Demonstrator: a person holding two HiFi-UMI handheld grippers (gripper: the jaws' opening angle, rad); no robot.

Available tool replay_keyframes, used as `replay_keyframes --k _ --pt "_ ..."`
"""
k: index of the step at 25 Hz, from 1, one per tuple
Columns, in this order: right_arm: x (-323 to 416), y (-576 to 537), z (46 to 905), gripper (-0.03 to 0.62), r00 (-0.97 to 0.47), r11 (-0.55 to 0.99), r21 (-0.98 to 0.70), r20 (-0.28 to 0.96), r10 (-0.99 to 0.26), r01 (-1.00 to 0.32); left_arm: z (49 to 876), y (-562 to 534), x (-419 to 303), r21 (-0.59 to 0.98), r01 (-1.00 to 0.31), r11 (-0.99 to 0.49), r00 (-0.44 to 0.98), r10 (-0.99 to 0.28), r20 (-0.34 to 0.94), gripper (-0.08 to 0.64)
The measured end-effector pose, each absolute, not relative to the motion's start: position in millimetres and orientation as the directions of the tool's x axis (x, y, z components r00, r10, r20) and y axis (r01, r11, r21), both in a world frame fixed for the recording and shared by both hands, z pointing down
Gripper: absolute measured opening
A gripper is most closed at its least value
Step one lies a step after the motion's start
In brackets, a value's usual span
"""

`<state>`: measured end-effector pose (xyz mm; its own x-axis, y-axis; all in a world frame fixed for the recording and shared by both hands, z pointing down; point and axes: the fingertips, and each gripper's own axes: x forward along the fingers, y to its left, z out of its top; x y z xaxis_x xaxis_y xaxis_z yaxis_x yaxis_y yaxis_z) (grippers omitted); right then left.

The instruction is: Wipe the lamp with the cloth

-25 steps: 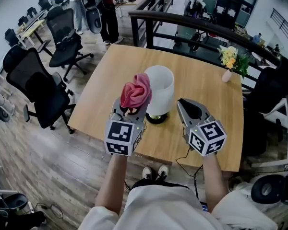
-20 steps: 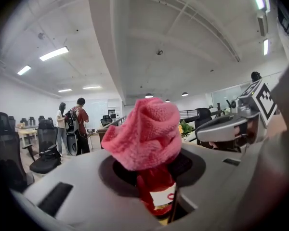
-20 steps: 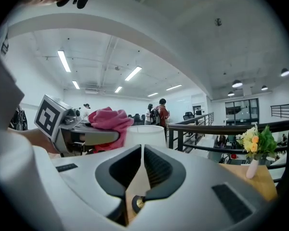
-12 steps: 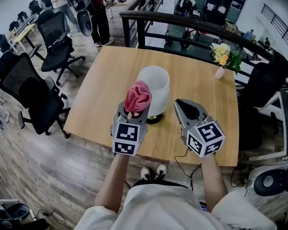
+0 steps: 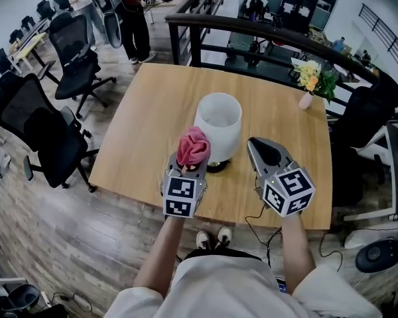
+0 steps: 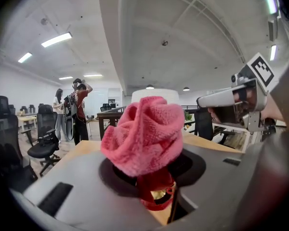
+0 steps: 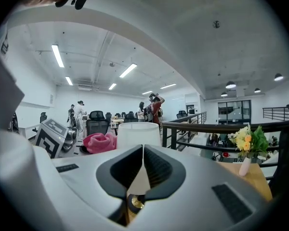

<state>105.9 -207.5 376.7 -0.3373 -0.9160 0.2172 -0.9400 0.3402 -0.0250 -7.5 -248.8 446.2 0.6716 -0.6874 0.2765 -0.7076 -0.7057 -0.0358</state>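
Note:
A white lamp (image 5: pixel 218 121) with a cylinder shade stands on a dark round base near the middle of the wooden table (image 5: pixel 152 105). My left gripper (image 5: pixel 189 159) is shut on a bunched pink cloth (image 5: pixel 193 146), which sits low against the shade's left front side. In the left gripper view the cloth (image 6: pixel 144 134) fills the jaws and hides most of the lamp (image 6: pixel 156 93). My right gripper (image 5: pixel 252 141) hovers just right of the lamp's base; its jaws have just been closing and stand shut with nothing between them. The lamp (image 7: pixel 138 134) shows straight beyond them.
A small vase of flowers (image 5: pixel 310 85) stands at the table's far right corner. Black office chairs (image 5: pixel 33 121) are left of the table, and a dark railing (image 5: pixel 252 28) runs behind it. People (image 5: pixel 129 12) stand far back left. A cable hangs off the near edge.
My left gripper has sunk with the cloth, from level with the shade's upper part to its lower part near the base. The right gripper has kept its place.

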Motion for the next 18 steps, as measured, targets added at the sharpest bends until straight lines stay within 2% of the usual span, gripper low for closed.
replay_keyframes --k 12,18 --pt "101 -208 385 0.02 -0.296 0.303 -0.015 0.261 -0.919 -0.953 524 -245 -32 0.028 -0.691 -0.723 0.666 -0.621 0.412 0.17" --pt "105 -207 387 0.02 -0.3 0.306 -0.018 0.262 -0.917 -0.952 496 -252 -53 0.019 -0.723 -0.691 0.658 -0.679 0.327 0.172"
